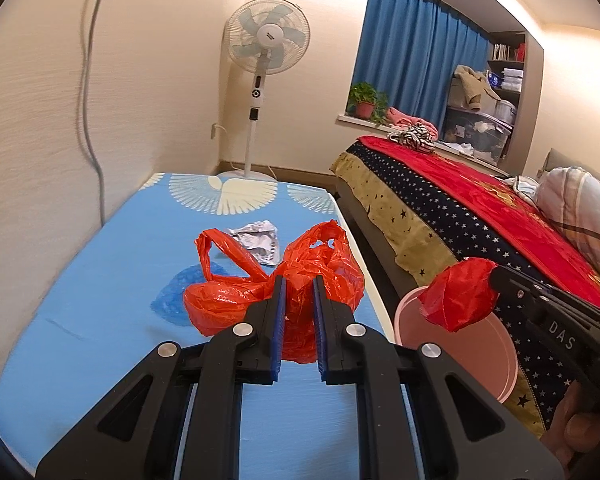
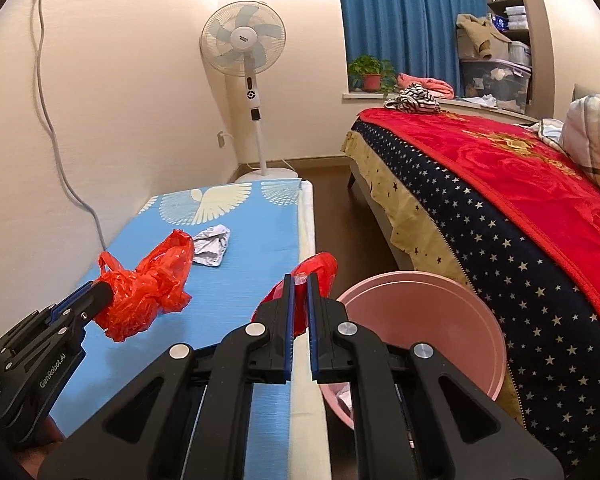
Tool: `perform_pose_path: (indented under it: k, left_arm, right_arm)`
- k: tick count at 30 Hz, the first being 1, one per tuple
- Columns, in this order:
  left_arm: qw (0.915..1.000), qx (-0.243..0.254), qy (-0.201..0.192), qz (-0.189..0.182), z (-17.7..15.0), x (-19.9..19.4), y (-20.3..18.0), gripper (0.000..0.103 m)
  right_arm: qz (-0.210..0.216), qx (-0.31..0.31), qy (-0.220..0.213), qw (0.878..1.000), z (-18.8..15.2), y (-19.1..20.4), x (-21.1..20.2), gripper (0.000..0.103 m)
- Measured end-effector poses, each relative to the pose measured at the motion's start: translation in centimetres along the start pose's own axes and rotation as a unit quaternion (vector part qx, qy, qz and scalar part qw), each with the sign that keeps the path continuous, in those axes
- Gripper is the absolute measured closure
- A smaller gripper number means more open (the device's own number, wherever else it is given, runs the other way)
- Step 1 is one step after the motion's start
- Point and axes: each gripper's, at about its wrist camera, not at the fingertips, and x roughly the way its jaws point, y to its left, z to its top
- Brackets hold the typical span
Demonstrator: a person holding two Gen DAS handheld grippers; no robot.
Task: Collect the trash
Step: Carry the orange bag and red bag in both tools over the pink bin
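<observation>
While clamped, red bag [image 1: 236, 300] handles point upward.

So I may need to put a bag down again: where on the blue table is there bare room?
Free: the blue table top between the crumpled paper and its right edge, and the far end toward the fan. Crowded: the middle, around the red bag in the left gripper, and the paper.

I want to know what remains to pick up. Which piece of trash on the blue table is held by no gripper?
The crumpled white paper, lying free. The left gripper clamps the big red plastic bag; the right gripper holds the smaller red piece.
</observation>
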Motion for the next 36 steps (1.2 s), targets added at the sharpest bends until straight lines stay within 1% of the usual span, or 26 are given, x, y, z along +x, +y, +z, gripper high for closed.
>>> perform_pose_path:
  k: [19, 29, 36]
  left_arm:
    - [0.9994, 0.022, 0.003, -0.027, -0.2, 1.2, -2.3, 0.090]
    - [0.9985, 0.031, 0.005, -0.044, -0.3, 2.2, -4.0, 0.090]
    - [0.9975, 0.033, 0.007, -0.062, -0.4, 3.1, -5.5, 0.090]
  right_arm:
    - [-0.033, 0.007, 0.002, 0.999, 0.2, -2.4, 0.5, 0.097]
    - [-0.080, 0.026, -0.008, 0.996, 1.0, -5.5, 0.7, 0.097]
    - [-0.106, 0.024, -0.015, 0.994, 1.3, -6.9, 0.3, 0.097]
